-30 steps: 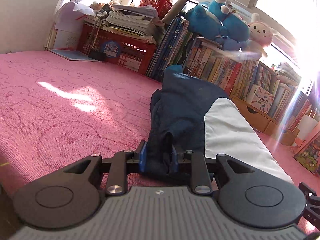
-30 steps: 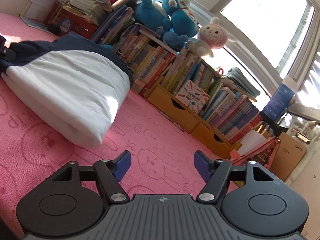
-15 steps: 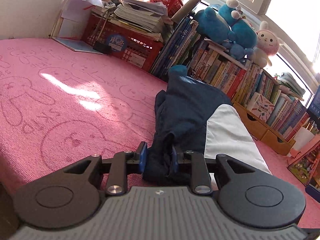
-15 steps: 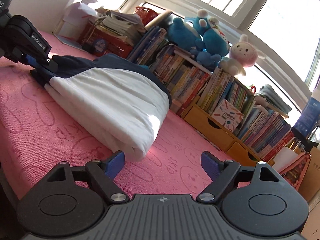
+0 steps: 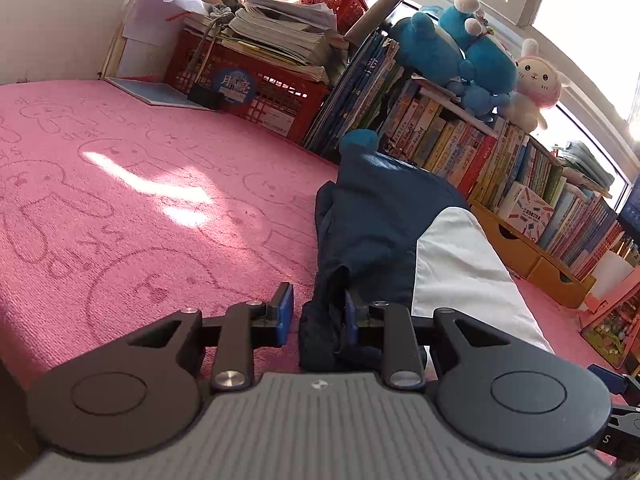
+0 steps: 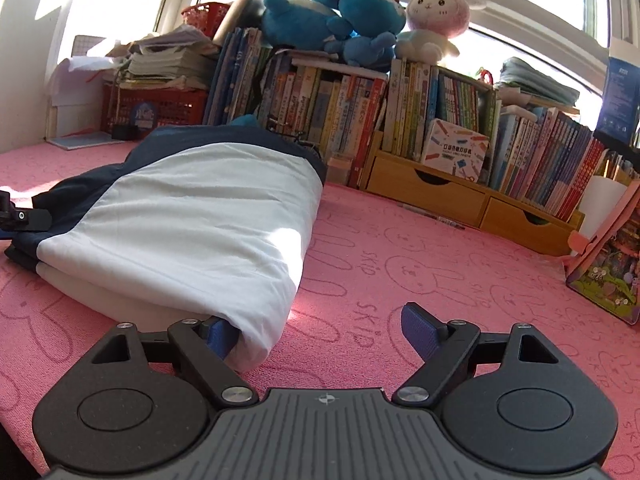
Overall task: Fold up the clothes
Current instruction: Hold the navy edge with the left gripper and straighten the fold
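Note:
A folded navy and white garment lies on the pink rabbit-print mat. In the left wrist view its navy end runs into my left gripper. The jaws there stand apart, and the navy cloth rests against the right finger with a gap to the left finger. My right gripper is open wide at the white end. Its left finger touches the bottom corner of the white fold, and its right finger is over bare mat. The left gripper's tip shows at the navy end.
A low wooden bookshelf packed with books runs along the back, with blue and pink plush toys on top. A red crate with stacked papers stands at the back left. A colourful picture book leans at the right.
My left gripper has opened and let go of the navy end. My right gripper has moved in to the garment's white corner, still open.

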